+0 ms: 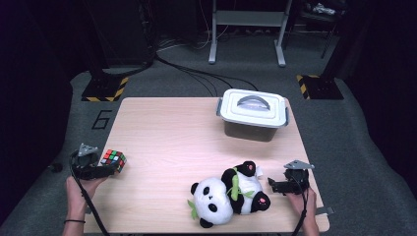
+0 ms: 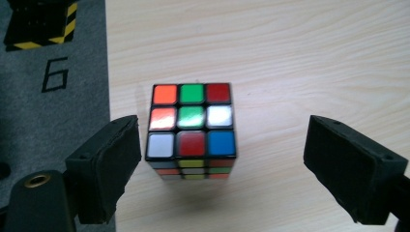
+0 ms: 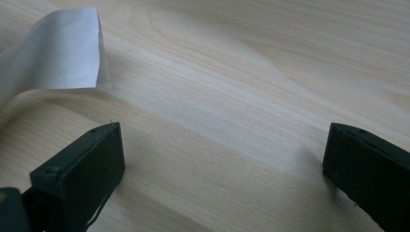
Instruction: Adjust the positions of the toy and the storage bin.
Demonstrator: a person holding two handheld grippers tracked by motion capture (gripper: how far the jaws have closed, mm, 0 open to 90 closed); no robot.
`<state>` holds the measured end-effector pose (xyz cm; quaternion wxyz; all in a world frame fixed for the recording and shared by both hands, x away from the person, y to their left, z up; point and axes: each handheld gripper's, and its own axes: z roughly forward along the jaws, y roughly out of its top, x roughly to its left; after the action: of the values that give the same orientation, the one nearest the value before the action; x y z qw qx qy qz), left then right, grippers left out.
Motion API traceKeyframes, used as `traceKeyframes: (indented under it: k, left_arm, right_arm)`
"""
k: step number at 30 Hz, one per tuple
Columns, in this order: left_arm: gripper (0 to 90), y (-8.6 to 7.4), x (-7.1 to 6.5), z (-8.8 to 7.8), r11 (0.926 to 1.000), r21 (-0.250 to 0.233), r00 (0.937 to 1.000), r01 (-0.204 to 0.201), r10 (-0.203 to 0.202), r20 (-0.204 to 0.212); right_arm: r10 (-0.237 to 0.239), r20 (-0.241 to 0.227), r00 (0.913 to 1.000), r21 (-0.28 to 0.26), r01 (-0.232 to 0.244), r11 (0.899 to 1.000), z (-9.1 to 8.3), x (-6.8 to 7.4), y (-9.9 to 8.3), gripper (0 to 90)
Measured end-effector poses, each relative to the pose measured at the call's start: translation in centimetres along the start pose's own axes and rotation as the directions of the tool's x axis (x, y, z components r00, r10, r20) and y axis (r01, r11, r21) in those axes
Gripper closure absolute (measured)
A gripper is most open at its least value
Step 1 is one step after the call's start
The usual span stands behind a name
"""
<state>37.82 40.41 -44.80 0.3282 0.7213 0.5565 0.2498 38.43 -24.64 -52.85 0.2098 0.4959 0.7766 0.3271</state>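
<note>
While cube [image 2: 192, 126] sits between our left gripper [image 2: 220, 164] jaws, gap on both sides, pads off it: released, nothing grasped; cube rests on table [image 1: 167, 132] near left edge, no long axis, square to jaws; glossy plastic, hard stickered faces, sharp corners; left hand [image 1: 81, 189] nearer by far; right gripper [image 3: 220, 164] jaws spread wide over bare wood, beside soft plush panda [image 1: 228, 194], white fabric tag [image 3: 58, 50] close; lidded plastic box [image 1: 253, 114] far back

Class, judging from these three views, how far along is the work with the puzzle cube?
Done: the puzzle cube sits on the table, and the left gripper straddles it. In hand: its jaws stand open, one close beside the cube, one well clear. Left: closing on it. The right gripper waits open beside the panda toy; the lidded box is untouched.
</note>
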Motion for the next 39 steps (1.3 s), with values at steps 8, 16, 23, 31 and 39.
traceKeyframes:
  k: [8,16,23,31,39]
  left_arm:
    - [9.0,1.0,-3.0,-1.3,0.9986,-0.031,0.9961,-0.042,0.044,0.076]
    - [5.9,1.2,-6.1,-1.3,0.9963,-0.051,0.9840,-0.069,0.077,0.161]
    - [2.6,0.5,-9.0,-0.6,0.9948,-0.036,0.9649,-0.095,0.101,0.242]
    - [0.6,-0.3,-11.7,0.4,0.9925,-0.023,0.9410,-0.120,0.121,0.316]
    - [0.2,-0.8,-14.1,0.7,0.9905,-0.031,0.9126,-0.134,0.135,0.386]
  right_arm:
    - [0.000,0.001,1.0000,-0.001,0.000,1.000,0.0,0.0,0.0,0.7]
    - [0.002,0.003,1.0000,0.000,-0.002,1.000,0.0,0.0,0.0,0.7]
    - [0.008,0.004,1.0000,0.001,-0.008,1.000,0.0,0.0,0.0,0.7]
    - [0.011,0.007,0.9999,0.001,-0.011,1.000,0.0,0.0,0.0,0.7]
    - [0.011,0.009,0.9999,0.001,-0.011,1.000,0.0,0.0,0.0,0.8]
